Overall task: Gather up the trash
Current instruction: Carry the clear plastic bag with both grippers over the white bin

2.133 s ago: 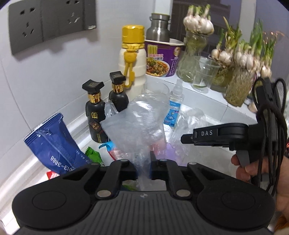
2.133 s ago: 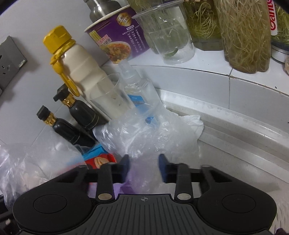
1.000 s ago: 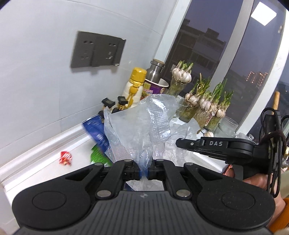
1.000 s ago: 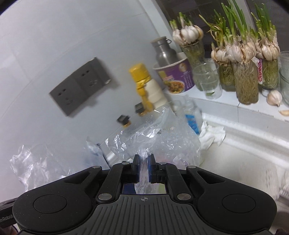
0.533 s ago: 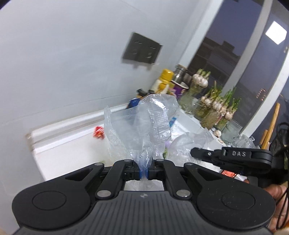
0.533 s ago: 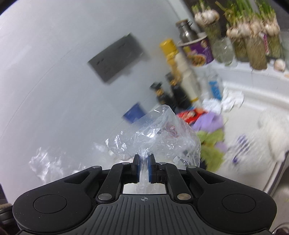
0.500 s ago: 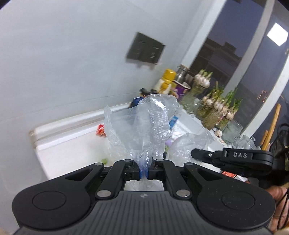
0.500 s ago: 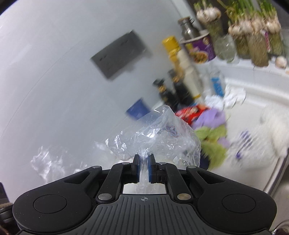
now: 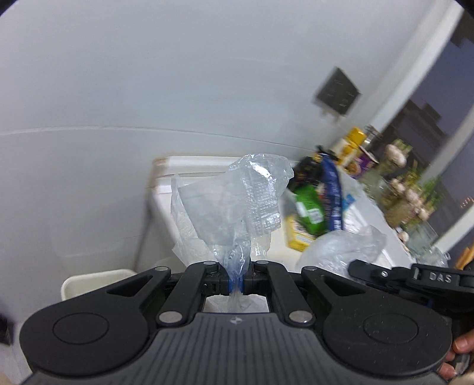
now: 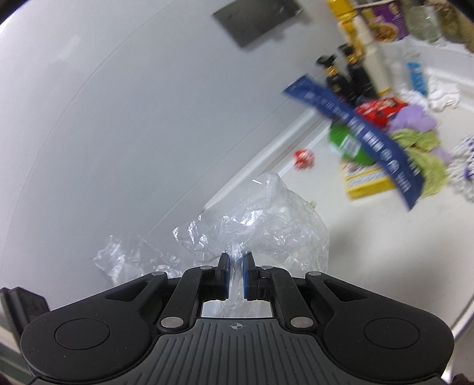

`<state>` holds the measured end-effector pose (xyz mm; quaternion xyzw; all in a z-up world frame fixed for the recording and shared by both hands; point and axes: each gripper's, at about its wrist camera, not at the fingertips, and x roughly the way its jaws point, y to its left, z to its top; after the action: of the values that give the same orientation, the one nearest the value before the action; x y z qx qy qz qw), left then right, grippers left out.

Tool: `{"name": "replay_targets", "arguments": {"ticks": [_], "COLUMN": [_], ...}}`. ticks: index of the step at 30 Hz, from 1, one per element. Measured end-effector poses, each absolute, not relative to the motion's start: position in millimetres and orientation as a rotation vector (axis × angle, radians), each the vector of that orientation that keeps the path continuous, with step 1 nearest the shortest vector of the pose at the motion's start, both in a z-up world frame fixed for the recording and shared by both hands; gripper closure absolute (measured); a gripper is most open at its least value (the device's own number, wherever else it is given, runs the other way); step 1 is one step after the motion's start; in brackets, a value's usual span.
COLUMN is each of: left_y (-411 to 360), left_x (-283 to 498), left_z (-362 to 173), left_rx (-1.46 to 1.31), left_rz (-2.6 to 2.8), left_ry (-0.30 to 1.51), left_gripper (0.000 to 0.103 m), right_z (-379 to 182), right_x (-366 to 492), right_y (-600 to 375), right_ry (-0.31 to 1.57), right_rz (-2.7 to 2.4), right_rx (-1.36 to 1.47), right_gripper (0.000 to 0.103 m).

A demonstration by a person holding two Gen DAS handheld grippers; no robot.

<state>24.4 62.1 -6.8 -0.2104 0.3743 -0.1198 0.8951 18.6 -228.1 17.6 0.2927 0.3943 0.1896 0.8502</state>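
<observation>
1. Your left gripper [image 9: 236, 277] has its jaws pressed together on a clear plastic wrapper [image 9: 234, 207]. The wrapper stands up from the blue pads in a crumpled fan, above the near end of the white counter [image 9: 166, 189].
2. Your right gripper [image 10: 236, 274] is closed to a narrow gap on a second clear plastic wrapper [image 10: 266, 225], which bunches between the blue pads and billows out ahead of them, over the counter edge near the wall.
3. Readable writing: the letters "DAS" [image 9: 440, 277] in white on the side of your right gripper, seen in the left wrist view. All other print is too blurred to read.
4. Labels seen but not legible: white print along a long blue packet [image 10: 373, 139]; a white label on a green packet [image 10: 349, 145]; pictures on a yellow packet [image 10: 367, 180]; a picture of noodles on a purple cup [image 10: 385, 20].
5. Count on the counter: two dark bottles with gold collars [image 10: 334, 74], one cream bottle with a yellow cap [image 10: 370, 50], one small red wrapper [image 10: 303, 158] lying apart near the wall, and one red packet [image 10: 379, 108] behind the blue one.
6. One grey socket plate [image 10: 254, 20] is on the wall.
7. A white bin rim [image 9: 89, 284] shows low beside your left gripper.
</observation>
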Motion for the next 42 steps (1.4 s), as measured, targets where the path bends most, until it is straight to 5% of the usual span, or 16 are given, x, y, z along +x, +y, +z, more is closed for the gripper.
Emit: {"name": "replay_targets", "arguments": {"ticks": [15,42], "left_y": [139.5,153.2], "left_x": [1.6,68.8], "left_z": [-76.3,-282.8], "left_rx": [-0.524,-0.363], "left_rz": [-0.058,-0.079], "left_ry": [0.873,1.125], "left_gripper": [0.099,0.098], "right_z": [-32.6,-252.2], "right_x": [43.9,108.3], "right_y": [-122.3,16.6], "right_ry": [0.967,1.195], "right_rz": [0.591,0.405], "right_rx": [0.586,0.223], "right_gripper": [0.096,0.090]}}
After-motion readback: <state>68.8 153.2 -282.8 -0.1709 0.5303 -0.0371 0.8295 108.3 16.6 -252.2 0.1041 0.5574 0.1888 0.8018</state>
